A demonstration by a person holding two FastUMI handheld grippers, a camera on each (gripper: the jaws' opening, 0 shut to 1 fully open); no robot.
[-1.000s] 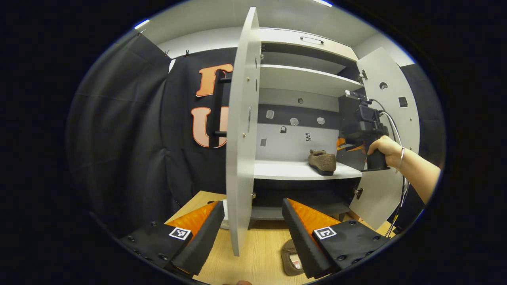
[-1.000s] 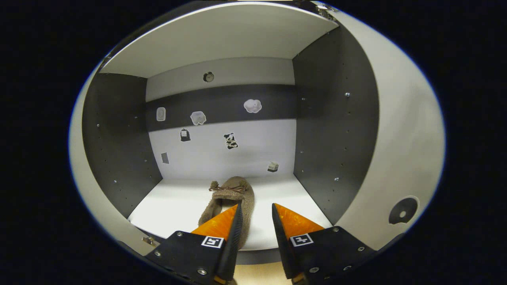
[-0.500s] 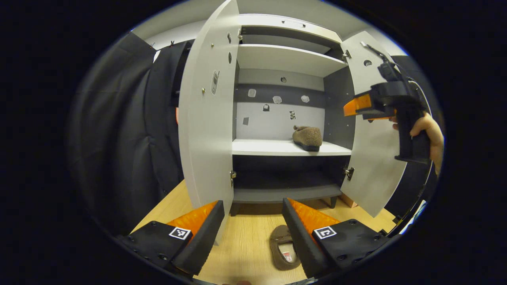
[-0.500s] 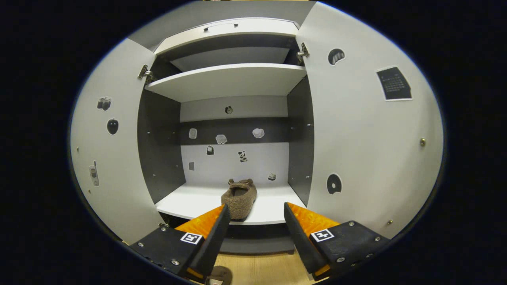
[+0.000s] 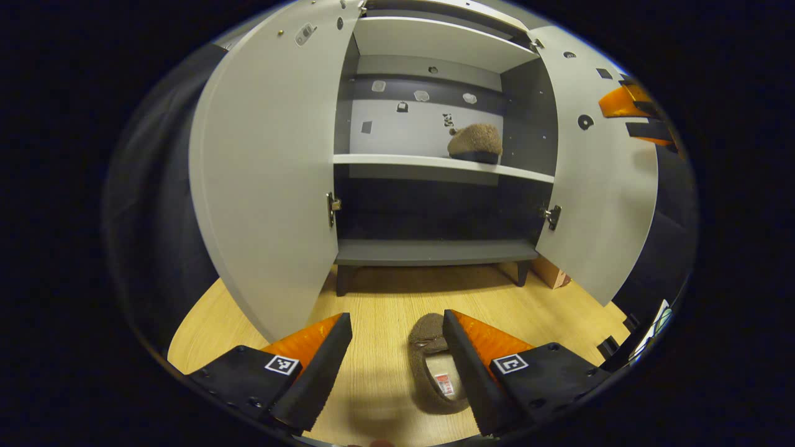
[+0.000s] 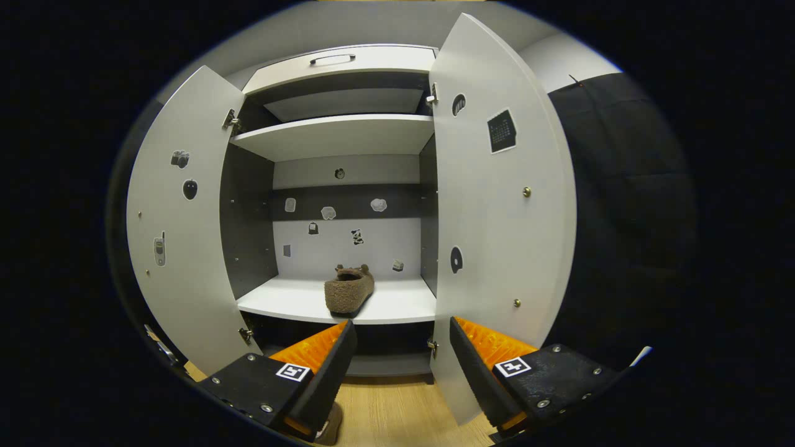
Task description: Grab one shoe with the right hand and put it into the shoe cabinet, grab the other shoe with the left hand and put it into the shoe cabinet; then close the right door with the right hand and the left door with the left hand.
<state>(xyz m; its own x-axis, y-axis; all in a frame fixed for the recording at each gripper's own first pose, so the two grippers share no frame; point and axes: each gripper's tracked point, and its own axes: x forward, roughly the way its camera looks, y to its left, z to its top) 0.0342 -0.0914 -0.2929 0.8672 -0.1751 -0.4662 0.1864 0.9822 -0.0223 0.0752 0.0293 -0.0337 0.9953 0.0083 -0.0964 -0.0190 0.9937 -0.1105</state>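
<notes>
One fuzzy brown shoe [image 5: 476,141] [image 6: 349,290] lies on the middle white shelf [image 6: 385,307] of the open shoe cabinet, toward its right side. The other brown shoe [image 5: 435,372] lies on the wooden floor [image 5: 385,310], just ahead of my left gripper [image 5: 397,366], partly behind its right finger; that gripper is open and holds nothing. My right gripper [image 6: 400,366] is open and empty, held back from the cabinet at shelf height; its orange fingers [image 5: 624,102] show at the upper right of the left gripper view. Both doors, left [image 5: 267,186] [image 6: 180,236] and right [image 5: 599,180] [image 6: 497,217], stand wide open.
The cabinet has an upper shelf [image 6: 335,133], a dark lower compartment [image 5: 435,211] and short legs. Black cloth hangs on both sides of it. A small cardboard box [image 5: 549,273] sits on the floor behind the right door.
My right gripper has let go of the shoe on the shelf and drawn back from the cabinet. My left gripper has dropped toward the floor, bringing the second shoe closer between its fingers.
</notes>
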